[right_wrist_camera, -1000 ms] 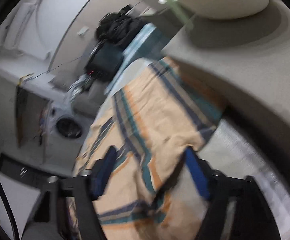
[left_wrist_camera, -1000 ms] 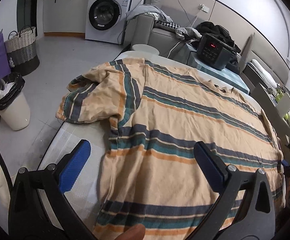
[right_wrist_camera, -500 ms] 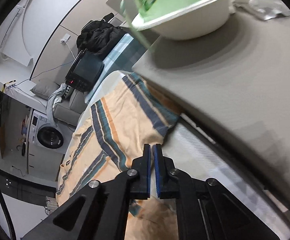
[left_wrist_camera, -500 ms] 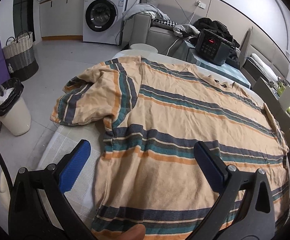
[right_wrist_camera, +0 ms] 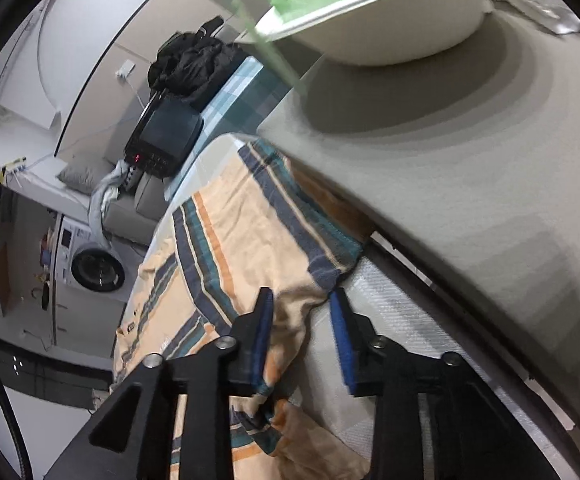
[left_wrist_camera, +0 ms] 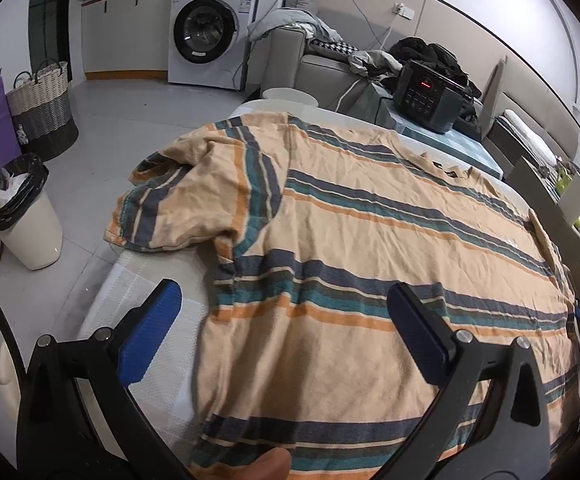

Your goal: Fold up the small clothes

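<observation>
Your shirt (left_wrist_camera: 369, 240) lies flat on the desk (left_wrist_camera: 146, 292) for folding; left tongs (left_wrist_camera: 286, 332) hover open, right tongs (right_wrist_camera: 301, 336) are opening over its sleeve edge

Striped shirt (left_wrist_camera: 369, 240) hem cut by frame bottom; white basin (right_wrist_camera: 389, 20) blurred, cropped at top.

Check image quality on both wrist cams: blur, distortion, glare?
Left wrist: sharp, strong fisheye bending of the walls, dark vignette corners, even indoor light on the striped shirt, open left claw in focus. Right wrist: softer, the white basin and the green stuff in it smeared, broad soft shadow under it; the right claw is opening over the shirt edge. No glare in either.
</observation>
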